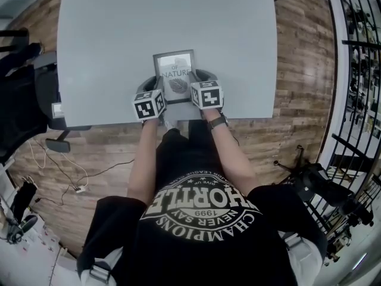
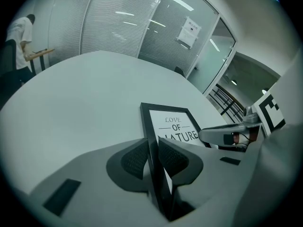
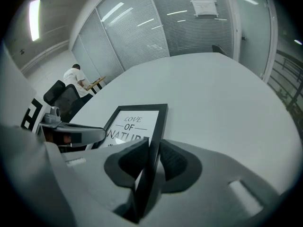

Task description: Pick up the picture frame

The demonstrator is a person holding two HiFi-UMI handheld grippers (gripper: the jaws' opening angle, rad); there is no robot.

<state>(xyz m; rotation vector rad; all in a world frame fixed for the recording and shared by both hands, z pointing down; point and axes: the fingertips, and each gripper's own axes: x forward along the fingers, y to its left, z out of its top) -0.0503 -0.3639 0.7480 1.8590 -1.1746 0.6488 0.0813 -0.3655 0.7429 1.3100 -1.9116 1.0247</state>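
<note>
A black picture frame (image 1: pixel 174 76) with a "LOVE OF NATURE" print lies on the grey table (image 1: pixel 119 34), near its front edge. My left gripper (image 1: pixel 155 86) is shut on the frame's left rail; in the left gripper view the rail (image 2: pixel 150 126) runs between the two pads (image 2: pixel 135 159) and both press on it. My right gripper (image 1: pixel 198 82) is shut on the right rail; in the right gripper view that rail (image 3: pixel 161 119) is pinched between the pads (image 3: pixel 174 161). Each gripper shows in the other's view, across the print.
A dark office chair (image 1: pixel 24 94) stands at the table's left, with cables (image 1: pixel 59 165) on the wooden floor. Black metal railings (image 1: pixel 357 70) line the right side. A person in white (image 3: pixel 75 75) stands far off by glass walls with blinds.
</note>
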